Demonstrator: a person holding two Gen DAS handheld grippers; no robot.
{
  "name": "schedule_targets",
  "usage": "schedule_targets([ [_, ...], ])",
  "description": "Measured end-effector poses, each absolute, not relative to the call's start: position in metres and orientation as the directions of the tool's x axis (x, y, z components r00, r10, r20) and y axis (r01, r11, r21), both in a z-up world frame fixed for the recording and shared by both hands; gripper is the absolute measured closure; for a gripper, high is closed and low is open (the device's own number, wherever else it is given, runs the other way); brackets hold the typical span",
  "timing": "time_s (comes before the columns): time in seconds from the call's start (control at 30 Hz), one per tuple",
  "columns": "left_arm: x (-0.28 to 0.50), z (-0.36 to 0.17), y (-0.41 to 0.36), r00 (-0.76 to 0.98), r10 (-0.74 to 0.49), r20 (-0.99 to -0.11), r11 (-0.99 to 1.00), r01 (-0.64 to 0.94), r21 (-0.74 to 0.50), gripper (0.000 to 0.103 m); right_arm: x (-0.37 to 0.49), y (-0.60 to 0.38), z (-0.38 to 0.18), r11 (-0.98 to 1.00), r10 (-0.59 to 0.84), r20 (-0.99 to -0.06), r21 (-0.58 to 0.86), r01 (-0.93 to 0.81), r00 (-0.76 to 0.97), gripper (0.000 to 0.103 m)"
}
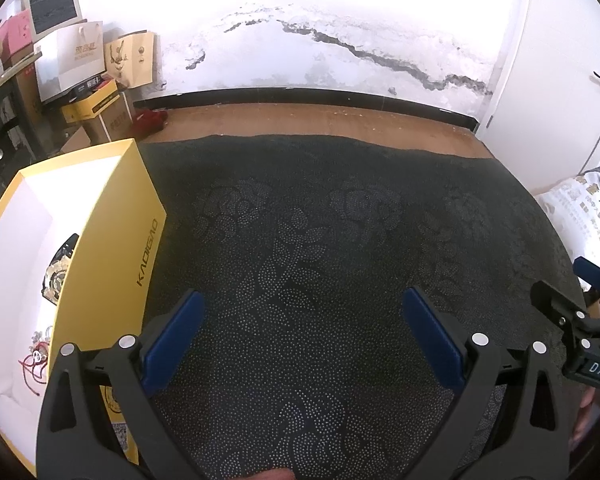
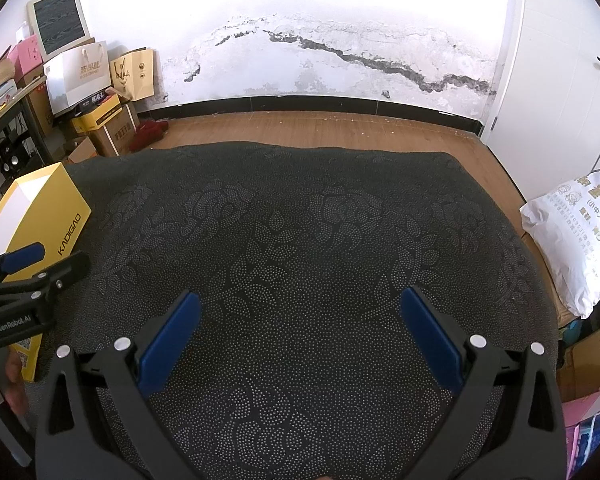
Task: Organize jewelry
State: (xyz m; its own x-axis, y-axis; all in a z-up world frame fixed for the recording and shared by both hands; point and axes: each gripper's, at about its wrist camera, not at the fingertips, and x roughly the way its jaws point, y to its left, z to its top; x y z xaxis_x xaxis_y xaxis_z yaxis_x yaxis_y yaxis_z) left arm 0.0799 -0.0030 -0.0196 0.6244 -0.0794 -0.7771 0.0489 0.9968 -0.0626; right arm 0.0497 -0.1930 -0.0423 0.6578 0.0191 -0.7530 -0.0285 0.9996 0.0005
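A dark dotted floral cloth covers the desk; beyond it lie wood floor and a cracked white wall. At frame left, the open yellow box holds a gold-black bracelet and red-corded jewelry. Left tongs and right tongs are spread wide, holding nothing.

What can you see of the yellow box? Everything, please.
The yellow box is open-topped cardboard, yellow outside, white inside, with "KADIGAO" printed along its long side and a QR code low on that side. It sits upright on the dark patterned cloth at the left edge, beside the left gripper. Inside lie a black-and-gold piece, a red cord and small pale beads; details are too small to tell. Nothing grips it.
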Motion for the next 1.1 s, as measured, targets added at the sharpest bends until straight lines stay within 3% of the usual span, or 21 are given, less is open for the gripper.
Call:
schedule_targets([
  [0.47, 0.077, -0.018, 0.002, 0.636, -0.076, -0.768, 0.996, 0.009, -0.091, 0.006, 0.049, -0.193, -0.042, 1.000, 0.016, -0.750, -0.004, -0.028, 0.661, 0.006],
  [1.1, 0.071, -0.017, -0.009, 0.656, -0.048, -0.753, 0.999, 0.045, -0.024, 0.006, 0.048, -0.193, -0.041, 1.000, 0.019, -0.752, -0.002, -0.030, 0.659, 0.006],
])
